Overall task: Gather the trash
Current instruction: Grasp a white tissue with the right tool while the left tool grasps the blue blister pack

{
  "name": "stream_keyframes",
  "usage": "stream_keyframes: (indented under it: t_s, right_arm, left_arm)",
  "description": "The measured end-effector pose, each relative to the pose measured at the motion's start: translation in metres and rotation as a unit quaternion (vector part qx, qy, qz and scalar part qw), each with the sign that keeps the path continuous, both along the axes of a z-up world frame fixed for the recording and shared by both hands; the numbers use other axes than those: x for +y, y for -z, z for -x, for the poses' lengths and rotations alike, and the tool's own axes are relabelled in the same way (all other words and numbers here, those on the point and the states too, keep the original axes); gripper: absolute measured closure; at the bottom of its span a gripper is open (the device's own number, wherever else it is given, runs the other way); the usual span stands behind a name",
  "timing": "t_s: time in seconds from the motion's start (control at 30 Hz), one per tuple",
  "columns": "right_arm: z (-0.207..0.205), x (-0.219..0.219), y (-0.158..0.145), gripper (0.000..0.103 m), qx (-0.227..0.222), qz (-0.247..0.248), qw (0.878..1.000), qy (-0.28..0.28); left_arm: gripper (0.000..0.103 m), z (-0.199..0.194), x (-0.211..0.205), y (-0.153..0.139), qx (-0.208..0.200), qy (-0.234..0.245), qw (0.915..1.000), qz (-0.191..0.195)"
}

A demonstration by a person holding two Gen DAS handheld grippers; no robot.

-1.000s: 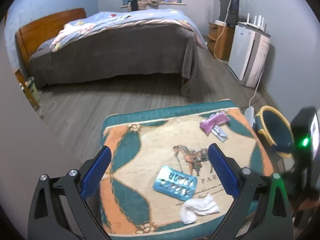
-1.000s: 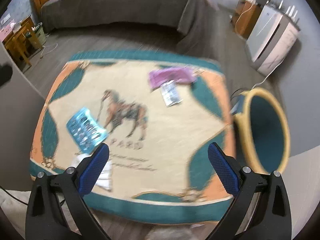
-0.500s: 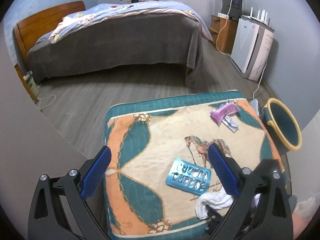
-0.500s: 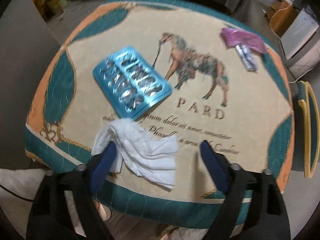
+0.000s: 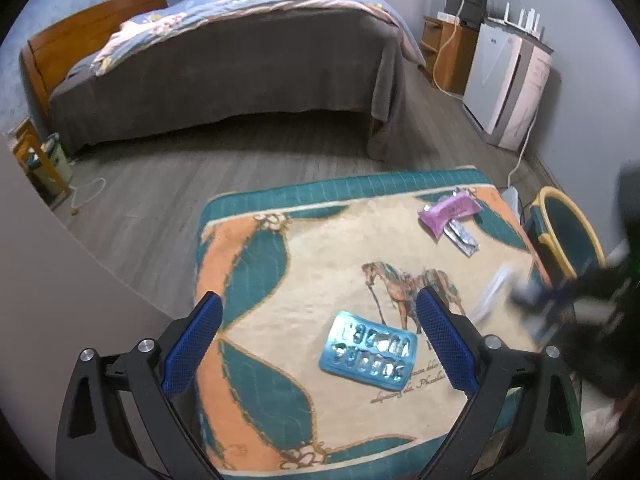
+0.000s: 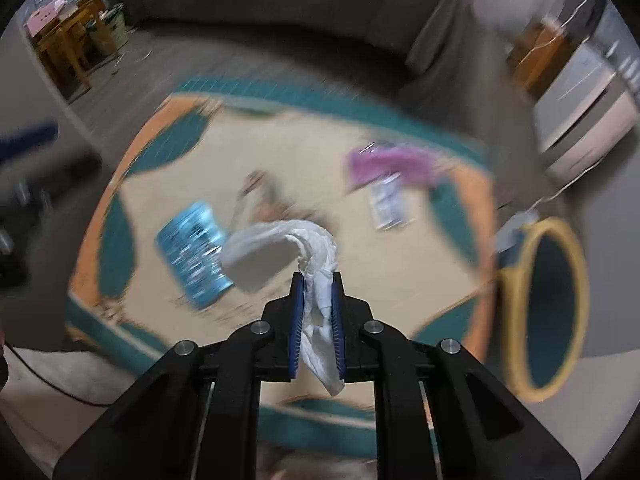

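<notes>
Right tongs grip a white tissue above the horse-print tabletop; left tongs spread wide

A bed (image 5: 224, 60) with a grey cover fills the far room in the left wrist view, a white appliance (image 5: 508, 92) against the wall beside it; nearer lies the tabletop (image 5: 280, 280), its cloth printed with a horse and script of which only "Pha…" reads sharply there. A yellow-rimmed teal bin (image 6: 548, 308) stands just beside the tabletop's right edge. The left tongs (image 5: 318, 344) stand wide apart, holding nothing, over a blue blister pack (image 5: 368, 352). The right tongs (image 6: 316, 280) are clamped on the white tissue (image 6: 316, 248), lifted off the cloth; only the right wrist view shows this clearly, the left catching just a blur. A purple wrapper (image 5: 448, 212) touches a silver foil packet (image 5: 462, 236) at the far corner
</notes>
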State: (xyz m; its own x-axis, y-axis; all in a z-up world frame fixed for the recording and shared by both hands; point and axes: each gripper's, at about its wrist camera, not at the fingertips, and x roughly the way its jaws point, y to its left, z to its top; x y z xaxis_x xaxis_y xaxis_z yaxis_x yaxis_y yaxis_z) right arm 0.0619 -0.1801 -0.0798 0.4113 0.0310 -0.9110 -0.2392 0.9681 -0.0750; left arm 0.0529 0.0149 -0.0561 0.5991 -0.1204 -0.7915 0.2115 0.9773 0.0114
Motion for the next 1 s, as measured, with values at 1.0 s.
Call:
stream_keyframes:
  t_s: [1.0]
  right_arm:
    - [-0.021,-0.084,0.0,0.09,-0.002,-0.091,0.994,0.067]
  left_arm:
    - [0.007,-0.033,-0.038,0.144,0.19,-0.085,0.9747,0.082]
